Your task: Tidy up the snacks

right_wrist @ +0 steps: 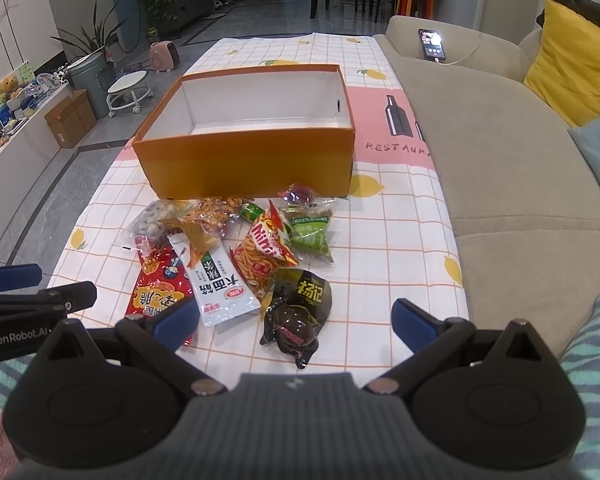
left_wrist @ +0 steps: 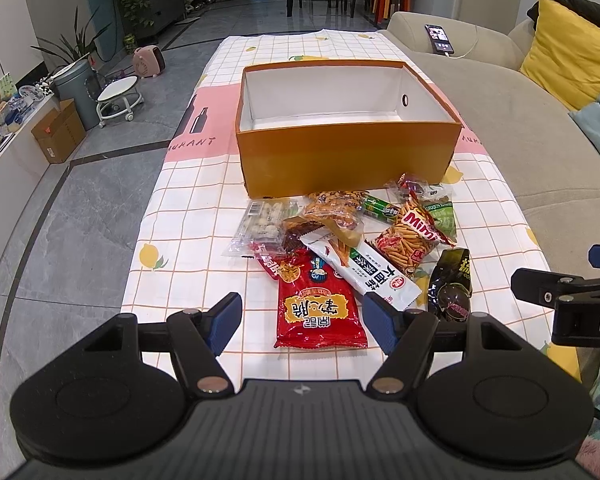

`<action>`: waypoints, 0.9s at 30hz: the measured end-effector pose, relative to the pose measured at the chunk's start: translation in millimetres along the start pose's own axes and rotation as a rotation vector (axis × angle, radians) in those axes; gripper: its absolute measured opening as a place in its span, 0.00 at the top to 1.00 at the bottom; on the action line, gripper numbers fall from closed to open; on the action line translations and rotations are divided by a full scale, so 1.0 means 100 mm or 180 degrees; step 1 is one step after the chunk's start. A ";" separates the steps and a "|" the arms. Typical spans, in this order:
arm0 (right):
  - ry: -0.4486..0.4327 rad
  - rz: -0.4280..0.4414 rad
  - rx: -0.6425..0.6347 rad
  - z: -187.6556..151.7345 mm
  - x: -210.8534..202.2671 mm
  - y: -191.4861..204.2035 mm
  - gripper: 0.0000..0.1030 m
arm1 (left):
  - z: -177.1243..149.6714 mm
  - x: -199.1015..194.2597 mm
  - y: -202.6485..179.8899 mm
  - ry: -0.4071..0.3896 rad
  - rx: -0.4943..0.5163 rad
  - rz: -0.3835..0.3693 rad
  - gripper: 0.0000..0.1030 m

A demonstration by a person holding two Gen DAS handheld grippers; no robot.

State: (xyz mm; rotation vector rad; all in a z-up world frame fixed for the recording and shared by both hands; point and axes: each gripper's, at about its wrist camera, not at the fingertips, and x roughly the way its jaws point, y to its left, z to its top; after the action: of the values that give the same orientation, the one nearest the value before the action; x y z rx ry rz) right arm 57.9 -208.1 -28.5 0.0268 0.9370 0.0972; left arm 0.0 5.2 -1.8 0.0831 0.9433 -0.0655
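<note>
Right now both my left tongs (left_wrist: pixel 302 320) and right tongs (right_wrist: pixel 296 322) gape empty over the snacks (left_wrist: pixel 340 248) heaped on the surface (left_wrist: pixel 188 200) before the orange box (left_wrist: pixel 340 160), so grabbing overlapping packets could drag neighbours off the edge.

The snack packets (left_wrist: pixel 342 254) are glossy, crinkled plastic film, the near red one (left_wrist: pixel 320 310) shiniest. The orange box (left_wrist: pixel 340 156) looks like matt cardboard, white inside. The checked tablecloth (right_wrist: pixel 400 240) is smooth, possibly coated; the sofa (right_wrist: pixel 520 168) on the right is matt woven cloth.
</note>
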 end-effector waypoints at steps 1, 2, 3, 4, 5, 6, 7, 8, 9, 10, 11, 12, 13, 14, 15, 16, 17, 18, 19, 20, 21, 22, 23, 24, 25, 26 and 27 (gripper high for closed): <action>0.0001 -0.0001 -0.0001 0.00 0.00 0.00 0.04 | 0.00 0.00 0.00 0.0000 0.0000 0.0000 0.21; 0.0000 -0.0003 -0.0002 0.00 0.00 0.00 0.04 | 0.00 0.00 0.00 0.0001 0.0000 -0.0001 0.21; 0.0001 -0.0002 -0.0002 0.00 0.00 0.00 0.04 | 0.00 0.00 0.00 0.0001 0.0000 -0.0001 0.21; 0.0003 0.0000 -0.0001 0.00 0.00 0.00 0.04 | 0.00 0.00 0.00 0.0001 0.0000 0.0000 0.21; 0.0002 -0.0001 0.0000 0.00 0.00 0.00 0.04 | 0.00 0.00 0.00 0.0002 0.0000 0.0001 0.21; 0.0001 -0.0001 -0.0001 0.00 0.00 0.00 0.04 | 0.00 0.00 0.00 0.0001 0.0000 0.0000 0.21; 0.0001 -0.0001 0.0000 0.00 0.00 0.00 0.04 | 0.00 0.00 0.00 0.0002 -0.0002 0.0000 0.21; 0.0003 -0.0002 0.0000 0.00 0.00 0.00 0.04 | 0.00 0.00 0.00 0.0003 -0.0002 0.0000 0.21; 0.0002 -0.0002 0.0000 0.00 0.00 0.00 0.04 | 0.00 0.00 0.00 0.0004 -0.0002 -0.0002 0.21; 0.0001 -0.0002 0.0000 0.00 0.00 0.00 0.04 | 0.00 0.00 0.00 0.0007 -0.0003 -0.0006 0.21; 0.0003 -0.0002 0.0000 0.00 0.00 0.00 0.04 | -0.01 0.01 0.00 0.0012 -0.0007 -0.0009 0.21; 0.0005 -0.0002 0.0002 0.00 0.00 0.01 0.04 | -0.01 0.01 0.00 0.0016 -0.0010 -0.0010 0.21; 0.0004 -0.0001 0.0000 0.00 0.00 0.01 0.04 | -0.02 0.01 0.00 0.0021 -0.0013 -0.0013 0.21; 0.0005 -0.0002 0.0000 0.00 0.00 0.01 0.04 | -0.02 0.01 0.00 0.0025 -0.0013 -0.0019 0.21; 0.0005 -0.0002 -0.0001 0.00 0.00 0.01 0.04 | -0.03 0.02 0.00 0.0028 -0.0016 -0.0026 0.21; 0.0003 -0.0003 -0.0001 0.00 0.00 0.01 0.04 | -0.02 0.02 0.01 0.0031 -0.0028 -0.0031 0.21; 0.0002 -0.0006 -0.0002 0.00 0.00 0.01 0.04 | -0.02 0.02 0.02 0.0028 -0.0040 -0.0031 0.21; -0.0003 -0.0003 -0.0005 0.00 0.00 0.01 0.04 | -0.02 0.02 0.02 0.0019 -0.0043 -0.0038 0.21; -0.0013 0.0002 -0.0008 0.01 0.01 0.00 0.04 | -0.01 0.03 0.03 0.0017 -0.0037 -0.0049 0.21; -0.0027 0.0002 -0.0012 0.01 0.01 0.00 0.04 | 0.00 0.04 0.04 0.0024 -0.0034 -0.0063 0.22; -0.0053 -0.0009 -0.0015 0.01 0.01 -0.01 0.04 | 0.01 0.05 0.04 0.0035 -0.0026 -0.0078 0.25; -0.0069 -0.0010 -0.0013 0.04 0.02 -0.02 0.04 | 0.01 0.06 0.04 0.0043 -0.0004 -0.0101 0.31; -0.0092 0.0004 -0.0017 0.05 0.03 -0.02 0.04 | 0.01 0.07 0.04 0.0041 0.0029 -0.0137 0.34; -0.0100 0.0023 -0.0022 0.06 0.04 -0.02 0.04 | 0.02 0.07 0.03 0.0035 0.0048 -0.0159 0.36; -0.0097 0.0039 -0.0030 0.07 0.06 -0.02 0.04 | 0.02 0.08 0.03 0.0021 0.0038 -0.0167 0.37; -0.0099 0.0045 -0.0039 0.08 0.08 -0.02 0.05 | 0.02 0.09 0.04 0.0011 0.0015 -0.0179 0.39; -0.0104 0.0039 -0.0052 0.08 0.11 -0.02 0.09 | 0.03 0.11 0.04 0.0016 -0.0009 -0.0210 0.42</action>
State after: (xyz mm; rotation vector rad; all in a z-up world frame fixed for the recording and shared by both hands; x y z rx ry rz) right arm 71.1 -208.6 -32.8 0.0190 0.9033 0.1154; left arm 9.0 8.9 -8.4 0.0497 0.9513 -0.1249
